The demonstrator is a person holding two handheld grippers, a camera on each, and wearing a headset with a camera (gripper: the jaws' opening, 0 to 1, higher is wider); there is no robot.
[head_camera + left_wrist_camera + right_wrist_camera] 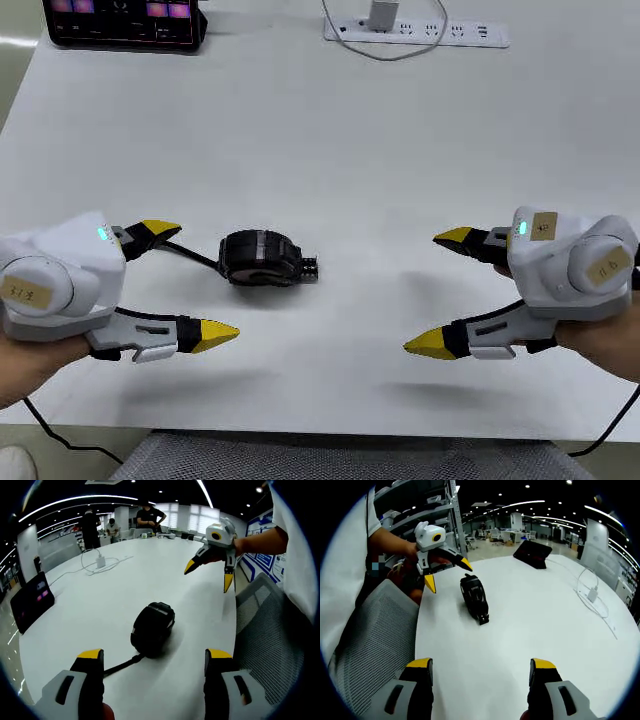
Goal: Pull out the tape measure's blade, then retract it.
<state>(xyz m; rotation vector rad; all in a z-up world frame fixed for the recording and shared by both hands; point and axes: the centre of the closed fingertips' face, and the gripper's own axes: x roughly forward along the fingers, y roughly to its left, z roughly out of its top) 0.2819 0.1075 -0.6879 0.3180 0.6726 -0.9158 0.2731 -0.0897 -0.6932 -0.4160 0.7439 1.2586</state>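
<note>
- A black round tape measure (260,258) lies on the white table (350,150).
- Yellow-tipped left gripper (195,280) at its 9 o'clock, jaws apart.
- Right gripper (435,291) at 3 o'clock, jaws apart.

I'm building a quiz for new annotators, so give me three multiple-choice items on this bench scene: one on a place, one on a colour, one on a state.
1. Where is the tape measure relative to the left claw and right claw?
A. held in the left
B. on the table between them
C. held in the right
2. What colour are the claw tips?
A. red
B. yellow
C. blue
3. How do the claws stand?
A. both open
B. both shut
C. one shut
Answers: B, it lies free on the white top, nearer the left claw; B, all four tips are yellow; A, each shows a wide gap and holds nothing.
</note>
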